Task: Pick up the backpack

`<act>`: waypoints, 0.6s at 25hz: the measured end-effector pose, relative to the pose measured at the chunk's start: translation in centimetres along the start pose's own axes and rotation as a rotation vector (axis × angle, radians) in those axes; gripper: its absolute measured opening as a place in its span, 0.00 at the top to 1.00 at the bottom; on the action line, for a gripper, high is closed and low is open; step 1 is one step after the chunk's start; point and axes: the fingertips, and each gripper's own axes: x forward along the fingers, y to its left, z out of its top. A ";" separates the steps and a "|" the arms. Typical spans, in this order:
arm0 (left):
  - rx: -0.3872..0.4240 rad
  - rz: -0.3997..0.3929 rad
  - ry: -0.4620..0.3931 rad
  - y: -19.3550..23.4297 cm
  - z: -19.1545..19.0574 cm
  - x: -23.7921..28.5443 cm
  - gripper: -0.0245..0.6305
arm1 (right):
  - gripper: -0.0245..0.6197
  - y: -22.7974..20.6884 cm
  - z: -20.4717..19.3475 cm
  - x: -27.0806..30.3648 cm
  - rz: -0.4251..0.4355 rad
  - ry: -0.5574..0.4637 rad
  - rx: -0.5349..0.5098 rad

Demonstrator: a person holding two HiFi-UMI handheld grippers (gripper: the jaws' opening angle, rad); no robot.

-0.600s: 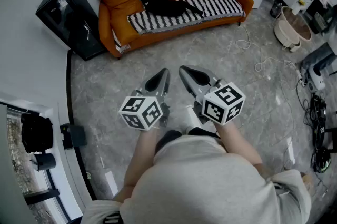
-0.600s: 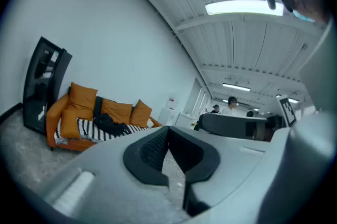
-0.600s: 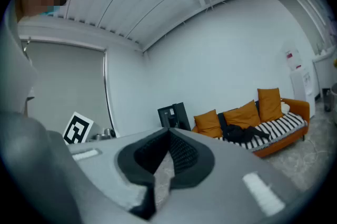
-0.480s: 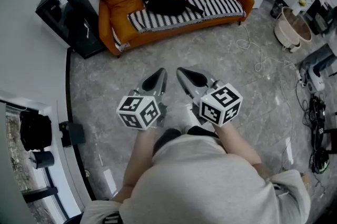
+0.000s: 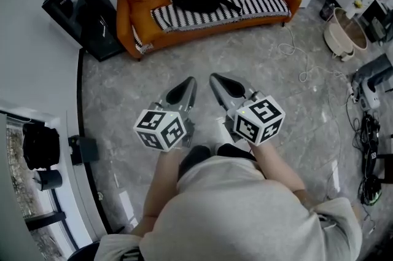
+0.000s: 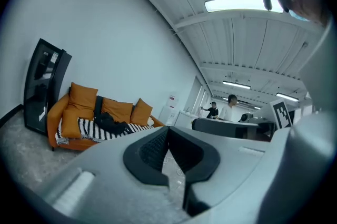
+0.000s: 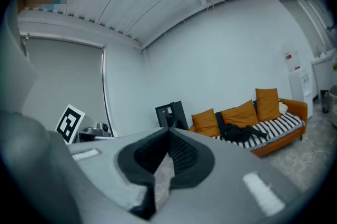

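The black backpack (image 5: pixel 196 0) lies slumped on the striped seat of an orange sofa (image 5: pixel 138 38) across the room. It also shows as a dark heap in the left gripper view (image 6: pixel 108 123) and in the right gripper view (image 7: pixel 239 132). My left gripper (image 5: pixel 187 86) and right gripper (image 5: pixel 220 83) are held side by side at waist height over the grey floor, pointing toward the sofa and far short of it. Both are shut with nothing between the pads (image 6: pixel 152 146) (image 7: pixel 181 152).
A black cabinet (image 5: pixel 83 5) stands left of the sofa by the wall. White cables (image 5: pixel 298 60) trail over the marble floor at the right, near a beige tub (image 5: pixel 344 32) and desks with equipment (image 5: pixel 371 78). Two people (image 6: pixel 230 107) stand far off.
Both grippers keep the same shut, side-by-side pose. The sofa and backpack sit slightly higher in the head view than before.
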 end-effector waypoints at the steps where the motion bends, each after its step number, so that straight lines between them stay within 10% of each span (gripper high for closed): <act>1: 0.003 -0.012 0.005 -0.3 0.0 0.2 0.95 | 0.96 -0.4 0.0 0.0 -0.006 -0.006 0.017; 15: -0.038 -0.020 0.042 -2.3 -2.6 3.4 0.95 | 0.96 -3.9 -2.2 -0.8 0.084 0.042 0.155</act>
